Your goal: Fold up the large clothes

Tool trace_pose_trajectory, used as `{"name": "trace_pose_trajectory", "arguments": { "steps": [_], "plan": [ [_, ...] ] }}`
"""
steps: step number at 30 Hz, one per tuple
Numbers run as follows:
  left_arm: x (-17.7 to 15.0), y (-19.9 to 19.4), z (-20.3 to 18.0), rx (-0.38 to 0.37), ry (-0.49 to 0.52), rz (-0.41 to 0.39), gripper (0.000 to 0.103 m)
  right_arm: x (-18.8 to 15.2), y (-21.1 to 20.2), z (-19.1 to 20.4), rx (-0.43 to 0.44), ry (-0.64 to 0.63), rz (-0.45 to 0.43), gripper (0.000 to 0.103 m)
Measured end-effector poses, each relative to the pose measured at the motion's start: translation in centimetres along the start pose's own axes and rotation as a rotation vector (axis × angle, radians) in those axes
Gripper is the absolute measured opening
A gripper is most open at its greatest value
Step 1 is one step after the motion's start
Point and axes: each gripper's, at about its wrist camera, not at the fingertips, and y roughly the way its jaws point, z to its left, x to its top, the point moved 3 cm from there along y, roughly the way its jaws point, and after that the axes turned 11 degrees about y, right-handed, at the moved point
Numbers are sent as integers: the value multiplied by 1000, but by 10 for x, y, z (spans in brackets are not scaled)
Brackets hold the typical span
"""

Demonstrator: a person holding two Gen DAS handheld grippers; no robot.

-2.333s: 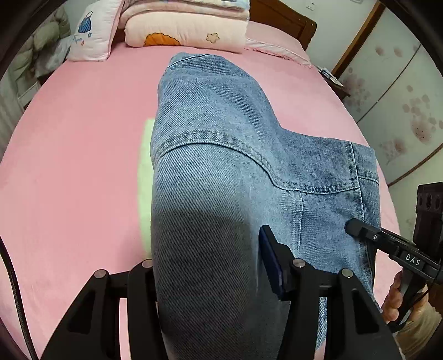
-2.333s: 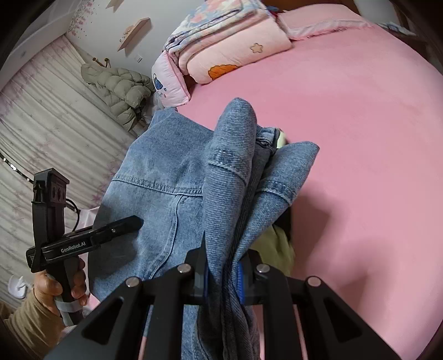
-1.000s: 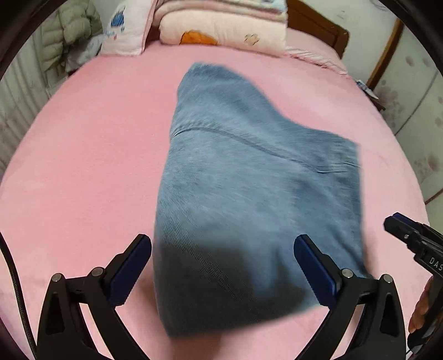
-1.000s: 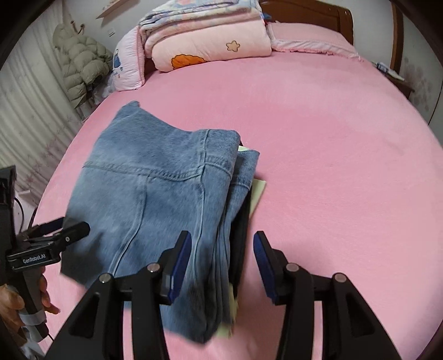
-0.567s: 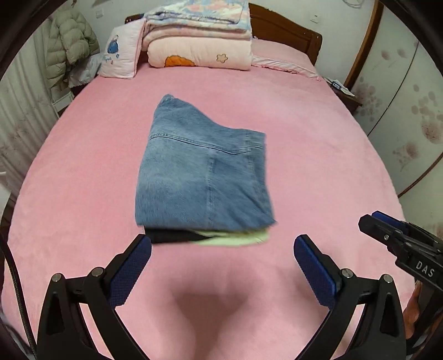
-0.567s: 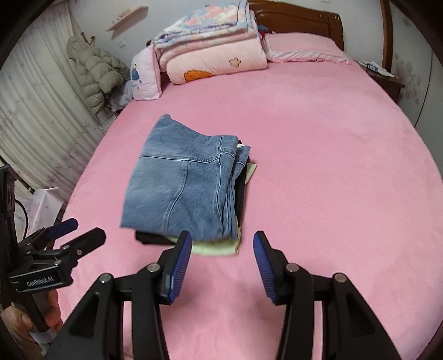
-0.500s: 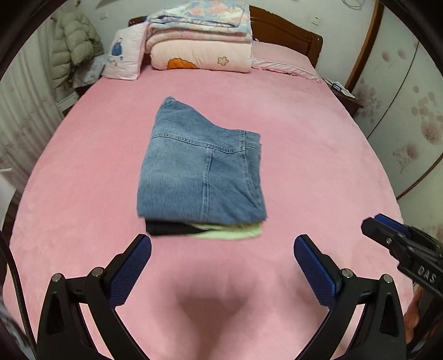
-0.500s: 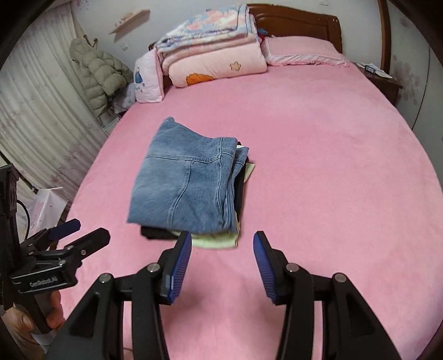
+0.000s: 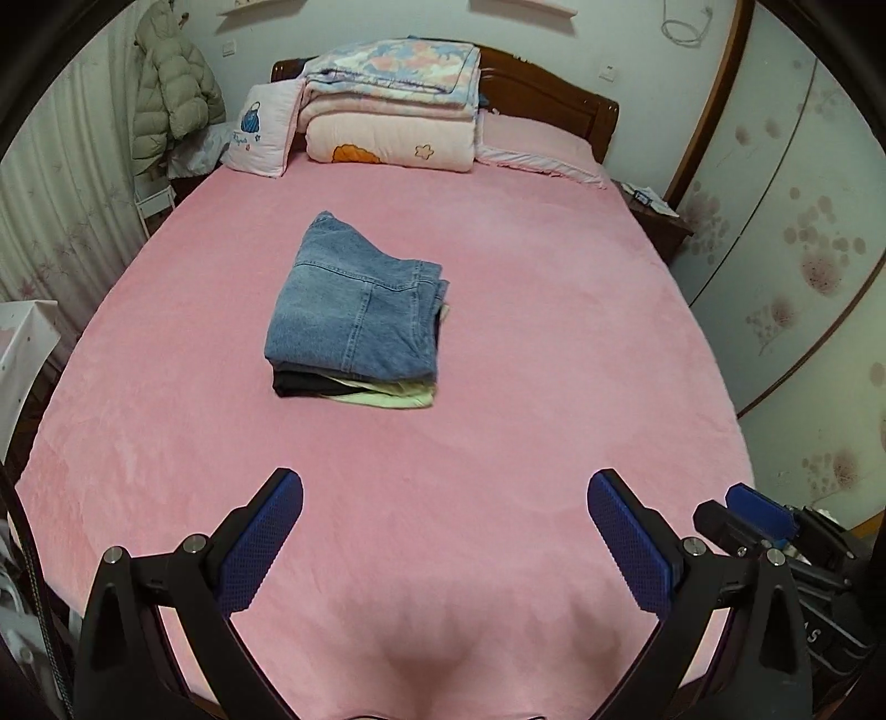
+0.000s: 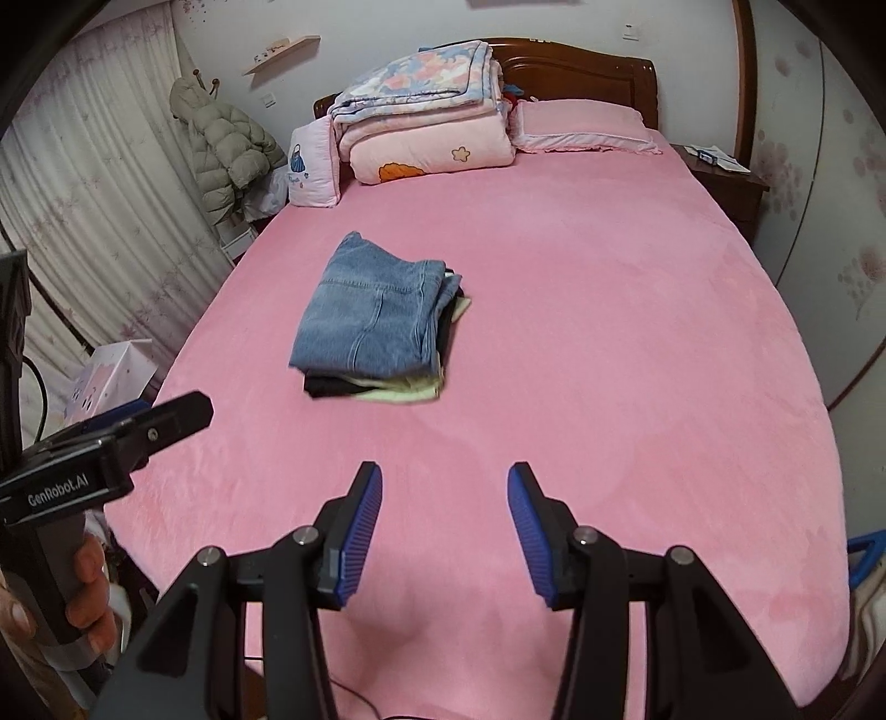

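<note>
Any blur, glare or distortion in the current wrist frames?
Left wrist view: sharp, strong fisheye bowing at the edges, soft shadow on the pink bed near the left gripper. Right wrist view: folded jeans crisp, no glare, dark corner vignette.

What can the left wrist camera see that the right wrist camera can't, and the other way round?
Only the left wrist view shows the left gripper from behind, fingers wide apart, and a looped white cable on the wall. Only the right wrist view shows a hand on a handle and the white box beside the bed. Both show the folded jeans topping a stack on the pink bed, the blankets and the hanging coat.
</note>
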Motion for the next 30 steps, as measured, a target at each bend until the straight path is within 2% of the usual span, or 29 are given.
{"name": "trace_pose_trajectory", "arguments": {
  "steps": [7,13,30],
  "plan": [
    [-39,-43,-41,44,17,-27,102,-32,-53,-17,-76,-18,-65,48],
    [-67,-55,-78,91,81,-26,102,-51,-79,-30,-96,-9,-99,48],
    [-77,-66,-107,110,100,-16,102,-62,-92,-52,-102,22,-120,48]
  ]
}}
